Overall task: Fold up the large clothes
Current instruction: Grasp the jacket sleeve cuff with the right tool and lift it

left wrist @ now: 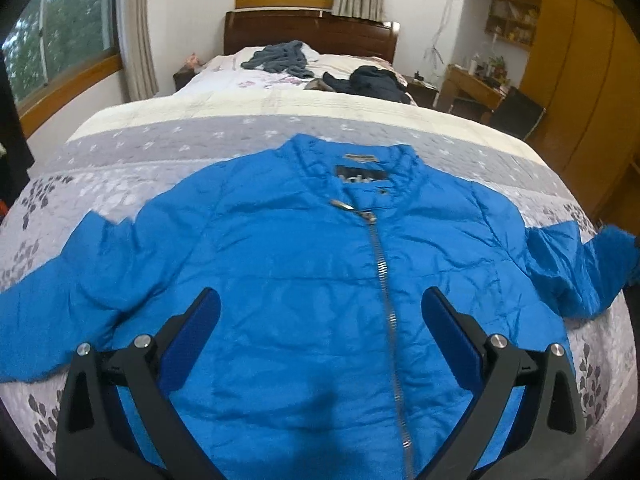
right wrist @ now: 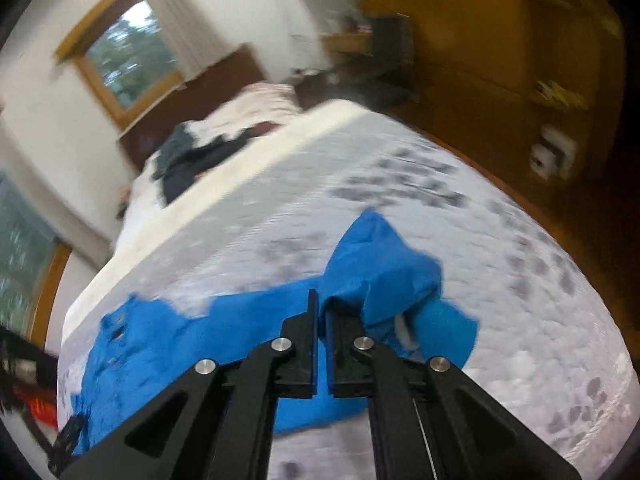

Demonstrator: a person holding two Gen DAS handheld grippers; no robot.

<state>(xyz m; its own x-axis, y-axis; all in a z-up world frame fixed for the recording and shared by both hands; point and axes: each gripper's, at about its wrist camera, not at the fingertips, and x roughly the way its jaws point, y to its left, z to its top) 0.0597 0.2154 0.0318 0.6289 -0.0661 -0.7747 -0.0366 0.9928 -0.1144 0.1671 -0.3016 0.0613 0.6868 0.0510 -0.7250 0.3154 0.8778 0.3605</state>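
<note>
Here, in the left wrist view, the left gripper (left wrist: 320, 312) hangs with its two fingers spread wide apart and nothing between them, poised above the chest of the blue jacket (left wrist: 304, 264), which lies face up and spread flat on the quilted bedspread (left wrist: 160, 148). The zip (left wrist: 386, 280) runs down just inside the right-hand finger, the collar (left wrist: 360, 160) sits ahead of the tips, and one sleeve (left wrist: 52, 312) stretches away to the left side of the gripper while the other lifts off the bed at the far right edge. Beyond the collar, well apart from the work, a grey garment (left wrist: 280, 58) and a dark garment (left wrist: 372, 82) lie near the headboard. In the right wrist view, which is smeared by motion, the right gripper (right wrist: 320, 300) has its fingers closed together on the jacket's right sleeve cuff (right wrist: 384, 276), the cloth bunching up just ahead and to the right of the tips, with the rest of the blue fabric trailing off to the lower left. The step in hand looks like folding this sleeve in across the body. To do it well, I judge the clamped cuff should be carried low and level over the chest so the sleeve lies flat, not twisted, while the free gripper presses near the shoulder seam to keep the body from sliding.
</note>
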